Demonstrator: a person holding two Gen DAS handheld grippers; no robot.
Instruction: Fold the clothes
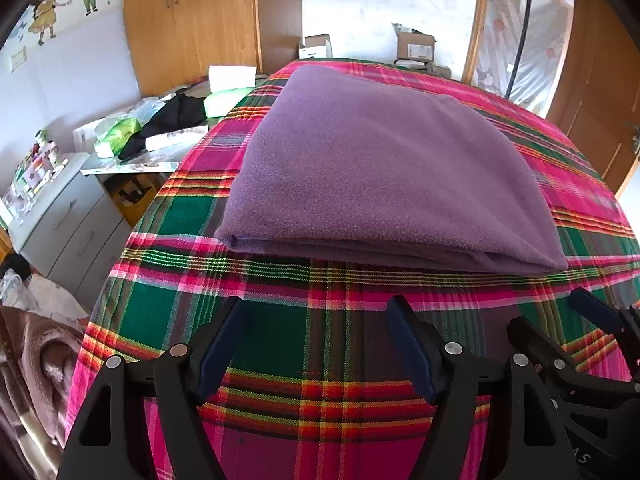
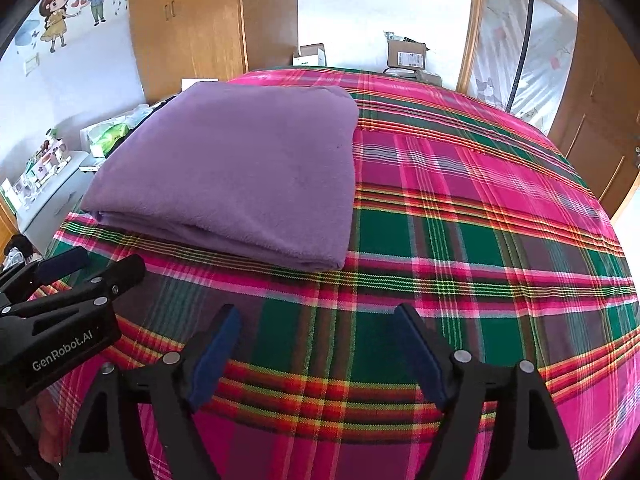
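A purple fleece cloth lies folded into a flat rectangle on the plaid bed cover; in the right wrist view the cloth sits at the left half of the bed cover. My left gripper is open and empty, hovering just short of the cloth's near folded edge. My right gripper is open and empty, near the cloth's near right corner. The right gripper also shows at the right edge of the left wrist view; the left gripper shows at the left of the right wrist view.
A cluttered side table with bags and packets and a grey drawer unit stand left of the bed. A brown blanket lies at lower left. Wooden wardrobe and cardboard boxes are behind the bed; a door is at right.
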